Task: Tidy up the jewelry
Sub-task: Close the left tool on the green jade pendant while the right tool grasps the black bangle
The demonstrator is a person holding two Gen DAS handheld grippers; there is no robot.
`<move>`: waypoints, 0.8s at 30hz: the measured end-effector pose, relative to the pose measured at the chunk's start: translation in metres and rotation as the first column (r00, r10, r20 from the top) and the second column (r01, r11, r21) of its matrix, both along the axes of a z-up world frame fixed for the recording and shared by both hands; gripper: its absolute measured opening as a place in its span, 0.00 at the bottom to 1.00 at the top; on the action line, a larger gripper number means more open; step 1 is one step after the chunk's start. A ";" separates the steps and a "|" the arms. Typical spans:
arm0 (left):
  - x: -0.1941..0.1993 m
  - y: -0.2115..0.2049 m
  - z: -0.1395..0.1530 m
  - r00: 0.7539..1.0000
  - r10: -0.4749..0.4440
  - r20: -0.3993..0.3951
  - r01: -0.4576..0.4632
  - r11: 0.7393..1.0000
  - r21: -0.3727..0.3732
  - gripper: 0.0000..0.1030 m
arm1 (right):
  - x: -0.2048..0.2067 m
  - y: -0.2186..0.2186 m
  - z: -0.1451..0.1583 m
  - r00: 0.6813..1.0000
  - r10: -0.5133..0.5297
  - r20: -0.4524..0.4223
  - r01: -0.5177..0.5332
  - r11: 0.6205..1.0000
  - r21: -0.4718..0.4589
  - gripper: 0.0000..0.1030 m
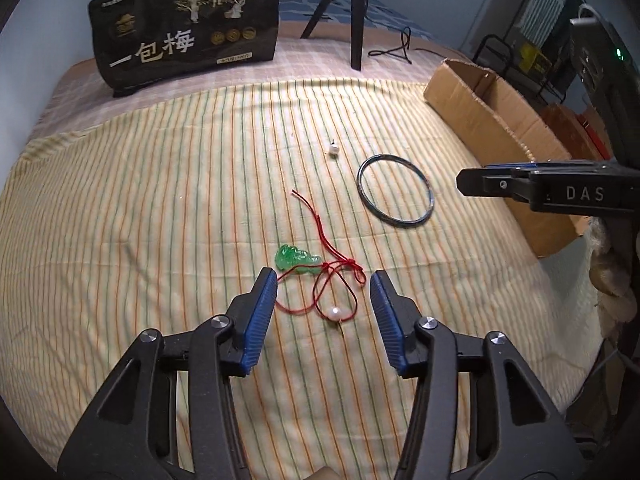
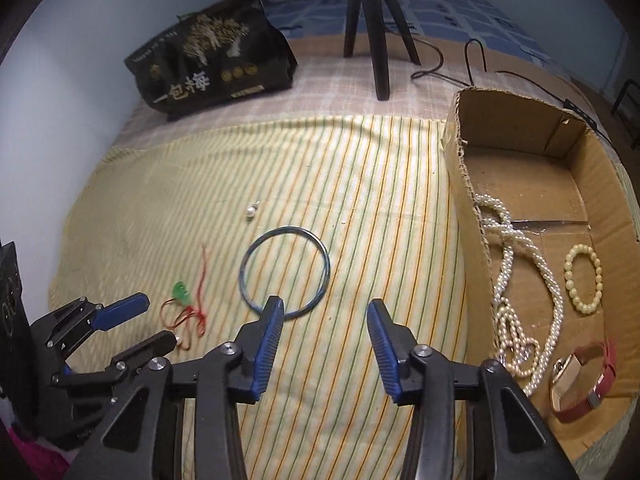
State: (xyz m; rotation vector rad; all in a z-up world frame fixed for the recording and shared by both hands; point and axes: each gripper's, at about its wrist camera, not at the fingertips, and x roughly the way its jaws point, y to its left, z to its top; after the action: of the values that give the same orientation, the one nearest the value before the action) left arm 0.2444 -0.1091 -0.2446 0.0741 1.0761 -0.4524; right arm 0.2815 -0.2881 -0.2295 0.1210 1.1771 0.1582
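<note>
A red cord necklace [image 1: 336, 276] with a green pendant [image 1: 296, 259] and a white pearl [image 1: 333, 313] lies on the striped cloth, just ahead of and between my open left gripper [image 1: 323, 286] fingers. A dark blue bangle [image 1: 395, 189] and a small loose pearl piece [image 1: 333, 148] lie farther out. My right gripper [image 2: 325, 312] is open and empty above the cloth, its left finger over the bangle's [image 2: 285, 270] near edge. The cardboard box [image 2: 460, 184] at right holds a pearl strand [image 2: 516, 280], a bead bracelet [image 2: 583, 278] and a red watch [image 2: 582, 380].
A black printed bag [image 1: 184, 28] stands at the back left. Tripod legs [image 2: 376, 28] and black cables [image 2: 476, 60] are behind the cloth. The box wall [image 1: 488, 128] borders the cloth on the right. A wire rack [image 1: 516, 64] stands beyond it.
</note>
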 end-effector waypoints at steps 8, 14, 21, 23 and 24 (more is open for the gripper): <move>0.011 -0.006 -0.018 1.000 -0.004 0.004 0.004 0.998 0.057 0.49 | 0.016 0.000 -0.019 0.999 -0.018 -0.039 0.019 1.000 0.010 0.37; 0.016 -0.005 -0.022 1.000 -0.012 0.018 0.011 0.998 0.068 0.42 | 0.027 0.003 -0.029 0.997 -0.030 -0.065 0.032 0.999 0.031 0.33; 0.016 -0.006 -0.024 0.999 -0.017 0.035 0.014 0.997 0.080 0.33 | 0.036 0.013 -0.041 0.995 -0.033 -0.090 0.032 0.999 -0.004 0.31; 0.015 -0.007 -0.024 0.999 -0.025 0.046 0.021 0.996 0.091 0.32 | 0.036 0.014 -0.043 0.995 -0.036 -0.089 0.035 0.999 -0.013 0.31; 0.014 -0.008 -0.024 0.998 -0.027 0.050 0.022 0.995 0.094 0.32 | 0.036 0.015 -0.043 0.995 -0.037 -0.089 0.035 0.999 -0.018 0.30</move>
State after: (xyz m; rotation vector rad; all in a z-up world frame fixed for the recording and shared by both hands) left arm 0.2587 -0.1169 -0.2685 0.1810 1.0469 -0.4198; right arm 0.3180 -0.2735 -0.2728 0.1357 1.2642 0.1122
